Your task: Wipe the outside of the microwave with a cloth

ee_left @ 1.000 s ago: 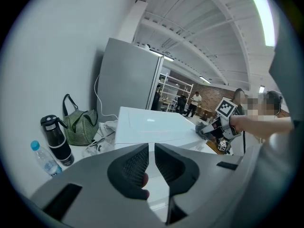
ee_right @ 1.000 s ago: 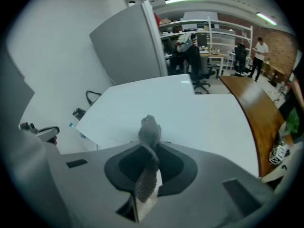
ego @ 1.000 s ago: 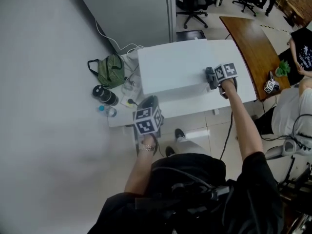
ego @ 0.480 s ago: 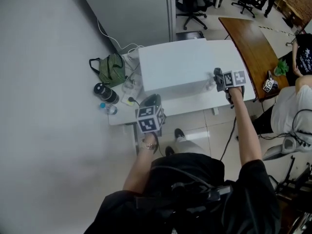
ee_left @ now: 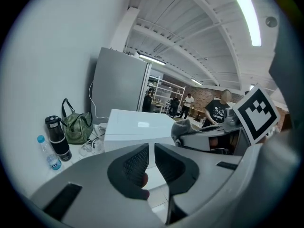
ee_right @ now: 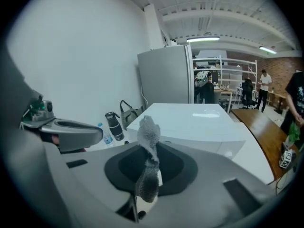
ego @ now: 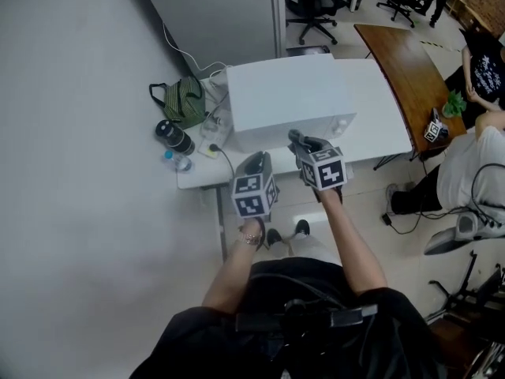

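The white microwave (ego: 288, 101) stands on a white table (ego: 379, 117); it also shows in the left gripper view as the microwave (ee_left: 135, 127) and in the right gripper view as the microwave (ee_right: 199, 122). My right gripper (ego: 300, 140) hangs in front of the microwave's front face, shut on a grey cloth (ee_right: 149, 132) that sticks up between its jaws (ee_right: 148, 163). My left gripper (ego: 252, 164) sits close beside it on the left, off the table's front edge. Its jaws (ee_left: 152, 148) are shut with nothing between them.
Left of the microwave lie a green bag (ego: 183, 105), a black flask (ego: 173, 136), a small water bottle (ego: 177, 162) and cables (ego: 211, 77). A grey cabinet (ego: 213, 14) stands behind. A wooden table (ego: 402, 61) and seated people (ego: 473, 172) are at the right.
My right gripper, with the cloth, has moved from the microwave's right front corner leftwards and back towards me, ending next to the left gripper. The left gripper has barely moved.
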Demonstrator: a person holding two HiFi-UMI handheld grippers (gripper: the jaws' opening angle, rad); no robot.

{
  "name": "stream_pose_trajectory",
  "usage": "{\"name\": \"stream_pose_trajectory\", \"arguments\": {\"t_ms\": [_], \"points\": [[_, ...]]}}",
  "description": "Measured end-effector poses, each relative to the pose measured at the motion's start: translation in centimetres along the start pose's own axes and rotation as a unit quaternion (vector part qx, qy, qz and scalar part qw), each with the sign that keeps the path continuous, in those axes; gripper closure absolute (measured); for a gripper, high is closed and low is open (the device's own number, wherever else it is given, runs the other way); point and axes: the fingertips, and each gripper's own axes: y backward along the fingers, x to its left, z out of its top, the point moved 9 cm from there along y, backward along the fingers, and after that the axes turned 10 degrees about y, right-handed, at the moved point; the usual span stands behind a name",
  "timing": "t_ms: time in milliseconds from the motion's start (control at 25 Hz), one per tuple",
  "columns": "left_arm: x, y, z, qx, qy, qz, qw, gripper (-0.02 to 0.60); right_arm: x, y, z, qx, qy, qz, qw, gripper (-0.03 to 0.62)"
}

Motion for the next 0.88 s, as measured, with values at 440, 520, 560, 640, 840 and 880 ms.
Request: {"name": "stream_pose_trajectory", "arguments": {"t_ms": [440,520,560,640,840,880], "points": [[-7.3,5.5,-5.7,0.001,-0.019,0.028,0.9994,0.537,2.9,6.9,-7.2,-0.028,-0.037,0.033,0.998,0.543],[-8.7,6.3,-6.9,0.003,-0.019,0.035,0.9992,0.537,3.7,8.1,-8.5,-0.026,-0.037,0.050,0.998,0.543],[-9.3,6.7,-7.6,0.006,-0.016,0.037,0.9992,0.537,4.2,8.6,-9.2,-0.021,-0.033,0.058,0.998,0.543],[-10.4,7.5,-8.6,0.010,-0.011,0.039,0.9991,0.537,5.0,9.5,-10.2,-0.013,-0.027,0.071,0.997,0.543],[-11.4,9.0,-9.1,0.010,-0.024,0.035,0.9990,0.537,6.3,10.5,-10.6,-0.015,-0.024,0.078,0.997,0.543],[-11.4,9.0,-8.9,0.007,-0.025,0.034,0.9991,0.537,6.3,10.6,-10.5,-0.016,-0.022,0.076,0.997,0.543]]}}
